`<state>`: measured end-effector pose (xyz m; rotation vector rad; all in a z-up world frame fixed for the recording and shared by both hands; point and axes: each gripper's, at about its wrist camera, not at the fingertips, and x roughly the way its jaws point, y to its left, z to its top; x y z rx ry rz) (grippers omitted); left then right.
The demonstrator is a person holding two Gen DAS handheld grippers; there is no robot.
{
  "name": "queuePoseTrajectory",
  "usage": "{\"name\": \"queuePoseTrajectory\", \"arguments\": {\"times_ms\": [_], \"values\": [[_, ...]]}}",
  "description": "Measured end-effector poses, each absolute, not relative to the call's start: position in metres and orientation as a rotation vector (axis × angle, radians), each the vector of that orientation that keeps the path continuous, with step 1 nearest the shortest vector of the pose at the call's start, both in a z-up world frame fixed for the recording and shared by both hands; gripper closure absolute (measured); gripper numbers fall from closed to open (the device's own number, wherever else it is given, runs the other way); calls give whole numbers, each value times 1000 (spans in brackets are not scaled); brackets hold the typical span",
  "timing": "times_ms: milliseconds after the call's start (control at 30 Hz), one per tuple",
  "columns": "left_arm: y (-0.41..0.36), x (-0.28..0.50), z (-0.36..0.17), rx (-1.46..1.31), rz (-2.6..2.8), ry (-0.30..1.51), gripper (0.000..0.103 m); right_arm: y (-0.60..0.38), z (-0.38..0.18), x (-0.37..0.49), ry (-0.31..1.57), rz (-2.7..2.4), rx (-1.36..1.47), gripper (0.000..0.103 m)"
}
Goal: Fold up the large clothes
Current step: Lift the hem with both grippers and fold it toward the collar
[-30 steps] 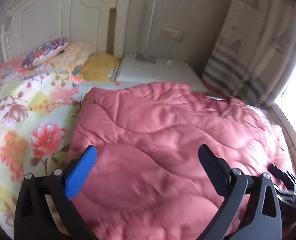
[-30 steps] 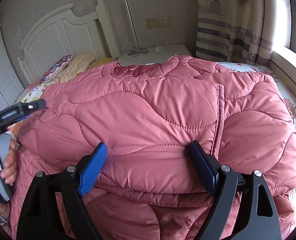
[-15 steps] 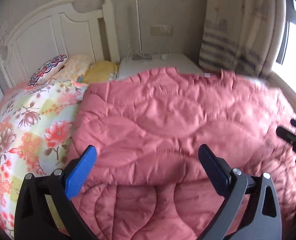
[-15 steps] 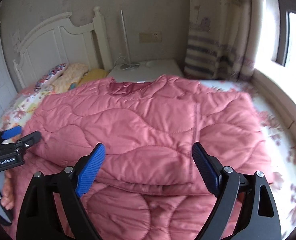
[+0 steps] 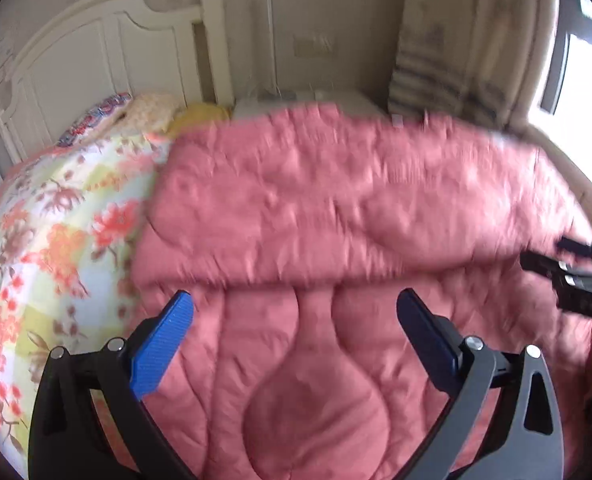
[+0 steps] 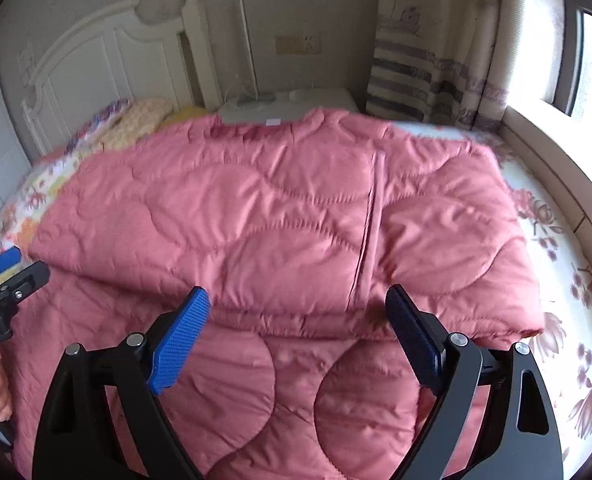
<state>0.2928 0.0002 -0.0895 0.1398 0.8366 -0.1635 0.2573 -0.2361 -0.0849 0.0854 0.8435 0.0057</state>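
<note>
The pink quilted coat (image 6: pixel 280 216) lies spread on the bed, its upper part doubled over onto the lower part, so that a thick folded edge runs across it just ahead of both grippers. Against the pictures from a second ago, both cameras sit farther back and higher: then the right gripper's fingers were pressed into the padded fold, and now more of the lower panel shows between the jaws and the fold. That suggests one fold has been laid and let go, and the next likely needs a fresh grip on a side or on the near hem.

The right gripper (image 6: pixel 296 332) hovers above the lower panel, jaws wide apart with nothing between them. The left gripper (image 5: pixel 296 340) is likewise spread and empty over the coat's left side; this view is smeared by motion, so whether its fingertips brush the fabric I cannot tell.

Beside the coat lies the floral bedspread (image 5: pixel 52 240), with pillows (image 6: pixel 136 120) against the white headboard (image 6: pixel 108 56), then a nightstand (image 6: pixel 288 106) and striped curtain (image 6: pixel 436 84).
</note>
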Motion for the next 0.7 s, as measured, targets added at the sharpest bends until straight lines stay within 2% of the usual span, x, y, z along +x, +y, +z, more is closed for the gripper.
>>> {"name": "queuePoseTrajectory", "arguments": {"times_ms": [100,233,367,433,467,533,700], "values": [[-2,295,-107,167,-142,894,2,-228,-97,262,890,-16,22,15],[6,265,-75,123,-145,804,2,-225,-75,240,870,43,59,15],[2,223,-66,189,-137,749,2,-212,-58,199,819,90,-5,15],[-1,210,-83,252,-119,776,2,-206,-63,180,826,111,-41,13],[-2,209,-91,269,-110,801,2,-203,-72,175,850,117,-65,7],[3,212,-111,251,-109,856,2,-199,-97,176,949,106,-105,5],[23,193,-94,179,-92,847,2,-203,-94,159,958,87,-62,5]]}}
